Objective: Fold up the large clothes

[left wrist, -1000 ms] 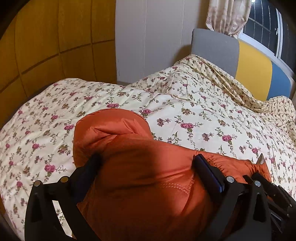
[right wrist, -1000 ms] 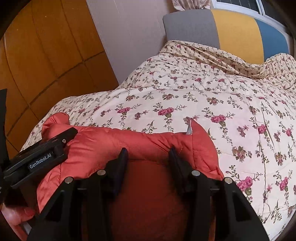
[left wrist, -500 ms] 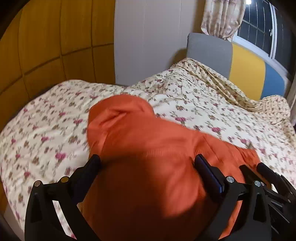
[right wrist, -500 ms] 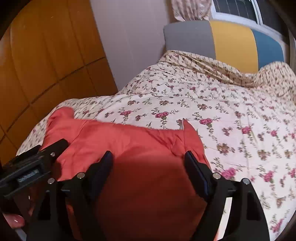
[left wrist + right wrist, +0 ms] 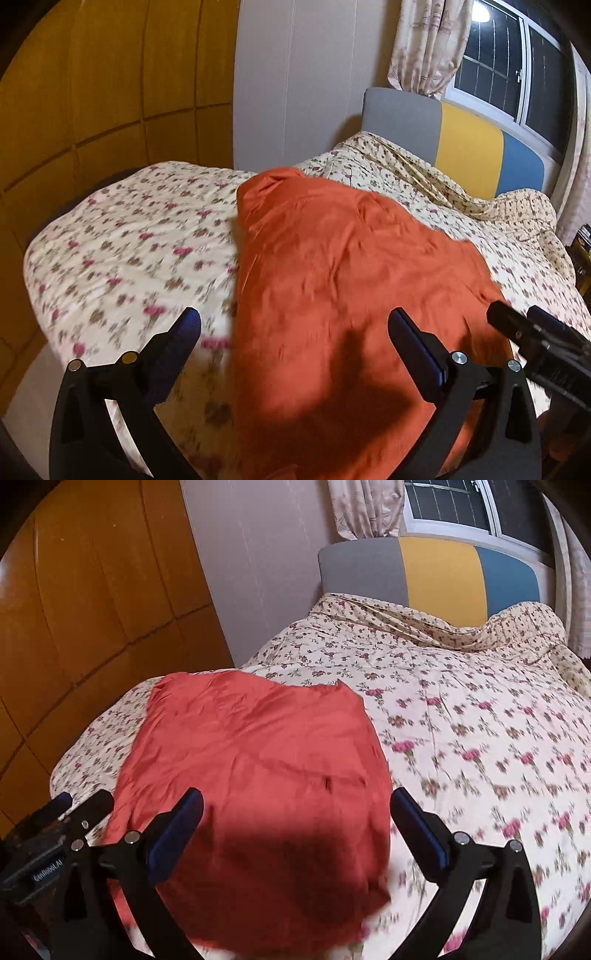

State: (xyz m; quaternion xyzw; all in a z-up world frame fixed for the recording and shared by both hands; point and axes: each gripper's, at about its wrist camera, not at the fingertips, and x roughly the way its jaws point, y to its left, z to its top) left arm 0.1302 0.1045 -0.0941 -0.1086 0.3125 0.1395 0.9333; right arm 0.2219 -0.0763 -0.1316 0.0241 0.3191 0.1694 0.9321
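An orange-red padded garment point(image 5: 343, 280) lies folded on a floral bedspread point(image 5: 129, 251); it also shows in the right wrist view point(image 5: 258, 768). My left gripper point(image 5: 295, 332) is open and empty above the garment's near left part. My right gripper point(image 5: 295, 812) is open and empty above the garment's near right part. The right gripper's body point(image 5: 539, 339) shows at the left view's right edge, and the left gripper's body point(image 5: 48, 842) at the right view's left edge.
The bedspread point(image 5: 461, 720) covers the whole bed. A grey, yellow and blue headboard point(image 5: 436, 572) stands at the far end under a window with a curtain point(image 5: 424, 44). Wooden wardrobe panels point(image 5: 92, 92) rise along the left side.
Both grippers have opened, let go of the garment and pulled back and up. The garment, bunched in the jaws a second ago, now lies spread flat on the bed.
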